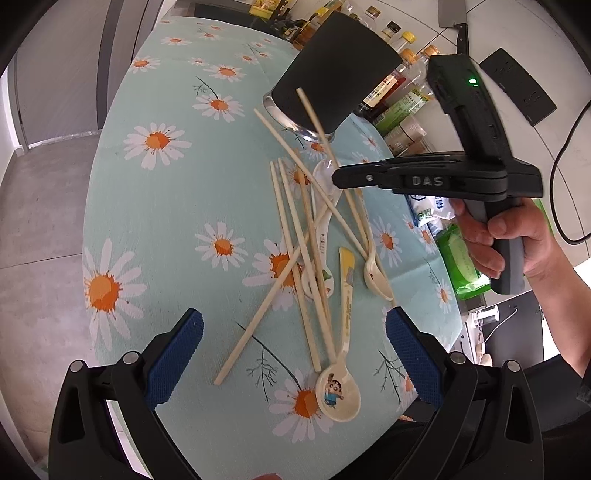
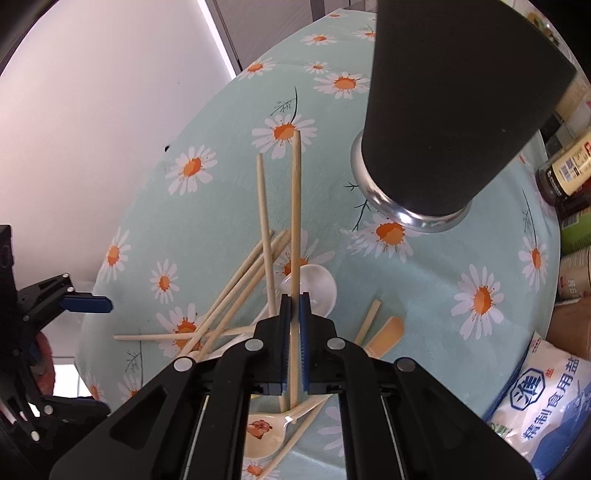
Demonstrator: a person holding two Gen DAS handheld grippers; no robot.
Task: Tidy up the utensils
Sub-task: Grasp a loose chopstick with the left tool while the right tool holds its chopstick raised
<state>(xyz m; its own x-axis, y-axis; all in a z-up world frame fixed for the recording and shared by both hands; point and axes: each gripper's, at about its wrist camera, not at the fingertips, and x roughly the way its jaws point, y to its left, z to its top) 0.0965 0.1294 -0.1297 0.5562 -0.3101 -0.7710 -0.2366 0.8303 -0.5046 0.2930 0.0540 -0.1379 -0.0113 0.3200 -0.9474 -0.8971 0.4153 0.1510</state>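
Observation:
A pile of wooden chopsticks [image 1: 295,251] and several ceramic spoons, one with a cartoon boy [image 1: 338,395], lies on the daisy tablecloth [image 1: 177,206]. A tall black holder with a metal base [image 1: 332,74] stands behind the pile; it also shows in the right wrist view [image 2: 450,110]. My right gripper [image 2: 294,306] is shut on one chopstick [image 2: 295,206], held above the pile and pointing toward the holder; it also shows in the left wrist view [image 1: 338,177]. My left gripper [image 1: 293,332] is open and empty, above the near end of the pile.
Bottles [image 1: 402,85] and packets line the table's right edge. A salt bag [image 2: 546,402] lies at the right. A knife [image 1: 456,22] hangs on the wall behind. The table drops off to the floor [image 1: 44,206] on the left.

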